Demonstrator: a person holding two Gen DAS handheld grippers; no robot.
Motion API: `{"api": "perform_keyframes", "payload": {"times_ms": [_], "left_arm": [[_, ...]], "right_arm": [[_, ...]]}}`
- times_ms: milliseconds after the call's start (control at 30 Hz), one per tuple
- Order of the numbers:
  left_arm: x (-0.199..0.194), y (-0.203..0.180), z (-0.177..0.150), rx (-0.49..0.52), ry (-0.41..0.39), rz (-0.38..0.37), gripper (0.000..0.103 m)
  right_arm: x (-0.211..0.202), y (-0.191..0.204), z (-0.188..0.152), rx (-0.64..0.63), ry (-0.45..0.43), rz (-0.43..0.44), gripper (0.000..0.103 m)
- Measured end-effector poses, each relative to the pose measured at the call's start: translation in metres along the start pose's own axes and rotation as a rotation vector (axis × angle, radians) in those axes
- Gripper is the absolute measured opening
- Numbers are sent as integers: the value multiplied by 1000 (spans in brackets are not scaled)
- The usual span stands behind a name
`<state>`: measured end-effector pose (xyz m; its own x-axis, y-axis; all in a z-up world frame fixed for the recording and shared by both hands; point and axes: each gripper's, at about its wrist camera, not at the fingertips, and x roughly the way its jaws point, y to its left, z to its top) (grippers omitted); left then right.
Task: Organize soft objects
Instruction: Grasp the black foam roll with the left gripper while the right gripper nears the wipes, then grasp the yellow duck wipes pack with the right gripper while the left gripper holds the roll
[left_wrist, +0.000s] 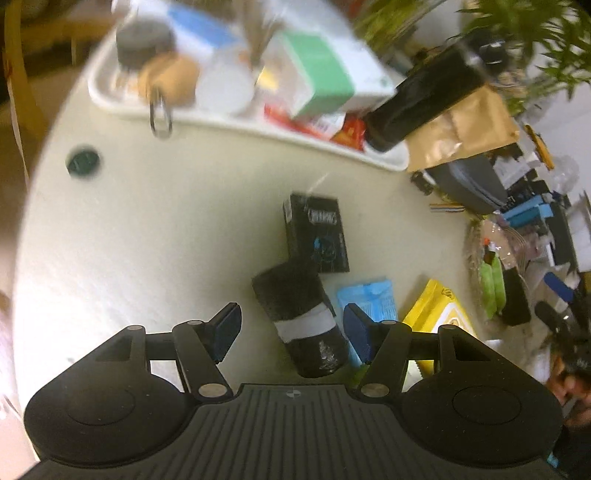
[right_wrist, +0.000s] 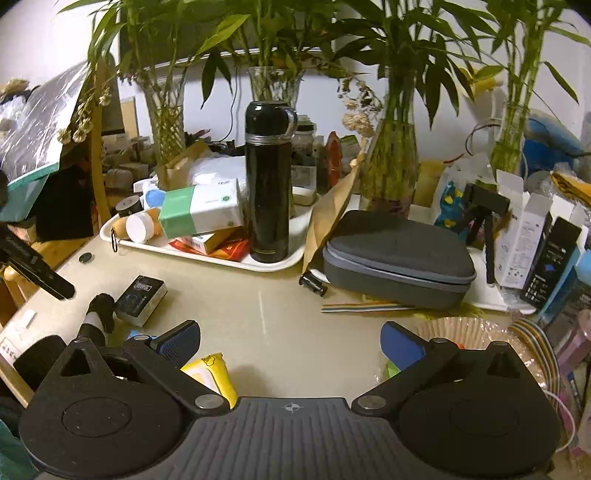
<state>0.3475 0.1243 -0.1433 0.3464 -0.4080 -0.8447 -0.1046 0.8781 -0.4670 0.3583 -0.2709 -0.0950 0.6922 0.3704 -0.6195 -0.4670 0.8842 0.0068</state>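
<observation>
A rolled black soft bundle with a white band (left_wrist: 301, 317) lies on the cream table (left_wrist: 147, 229); my left gripper (left_wrist: 291, 330) is open above it, one finger on each side, not touching. A blue soft pack (left_wrist: 369, 299) and a yellow soft pack (left_wrist: 439, 317) lie just to its right. The right wrist view shows the bundle (right_wrist: 96, 314) at the left, and the yellow pack (right_wrist: 212, 373) under my left finger. My right gripper (right_wrist: 291, 345) is open and empty over bare table.
A black box (left_wrist: 317, 236) lies beyond the bundle. A white tray (right_wrist: 266, 263) at the back holds a black flask (right_wrist: 267, 184), a green-white box (right_wrist: 201, 210) and small items. A grey case (right_wrist: 399, 258), vases with plants and clutter stand at the right.
</observation>
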Motion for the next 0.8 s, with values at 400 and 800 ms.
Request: {"api": "perform_keyframes", "payload": {"times_ms": [400, 800], "left_arm": [[44, 3, 9, -54, 143, -46, 59], [48, -3, 7, -31, 108, -58, 45]], "right_arm": [[16, 13, -5, -68, 76, 26, 103], [34, 15, -11, -104, 137, 69, 103]]}}
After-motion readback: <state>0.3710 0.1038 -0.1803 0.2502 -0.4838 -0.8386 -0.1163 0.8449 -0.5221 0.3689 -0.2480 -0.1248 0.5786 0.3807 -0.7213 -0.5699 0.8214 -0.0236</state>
